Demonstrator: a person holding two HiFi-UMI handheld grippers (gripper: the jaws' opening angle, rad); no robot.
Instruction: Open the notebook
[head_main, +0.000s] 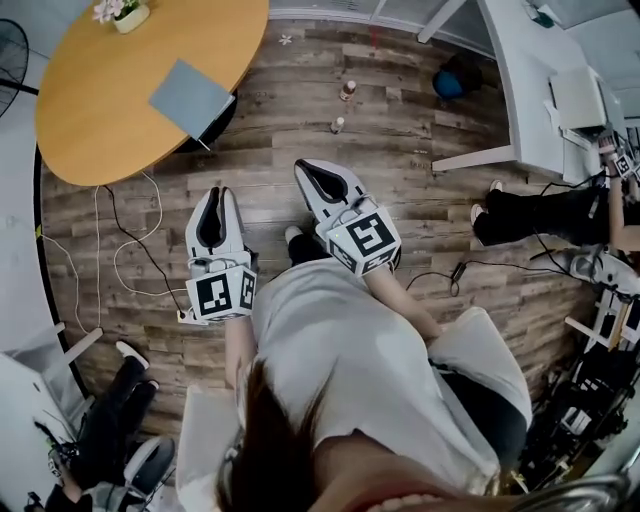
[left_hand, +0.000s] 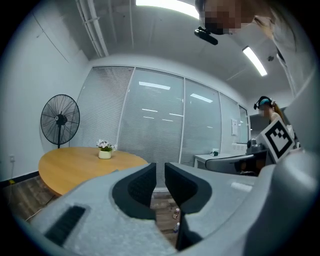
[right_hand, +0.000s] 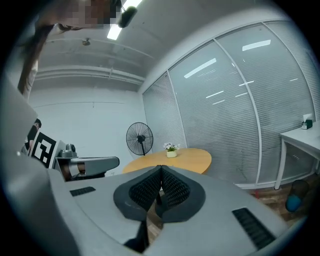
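Note:
A grey-blue notebook (head_main: 192, 97) lies closed on the round wooden table (head_main: 100, 110), near the table's right edge. Both grippers hang over the wood floor in front of the person, well short of the table, and point toward it. My left gripper (head_main: 219, 193) has a narrow gap between its jaws and nothing in it; the left gripper view shows it (left_hand: 159, 170) aimed past the table (left_hand: 75, 167). My right gripper (head_main: 306, 166) has its pads pressed together and holds nothing, and in the right gripper view it (right_hand: 160, 170) points at the table (right_hand: 175, 160).
A small flower pot (head_main: 130, 14) stands on the table's far side. A floor fan (left_hand: 60, 120) stands left of the table. Two small bottles (head_main: 347, 90) and cables (head_main: 130, 250) lie on the floor. A white desk (head_main: 530, 80) and a seated person (head_main: 560, 215) are at the right.

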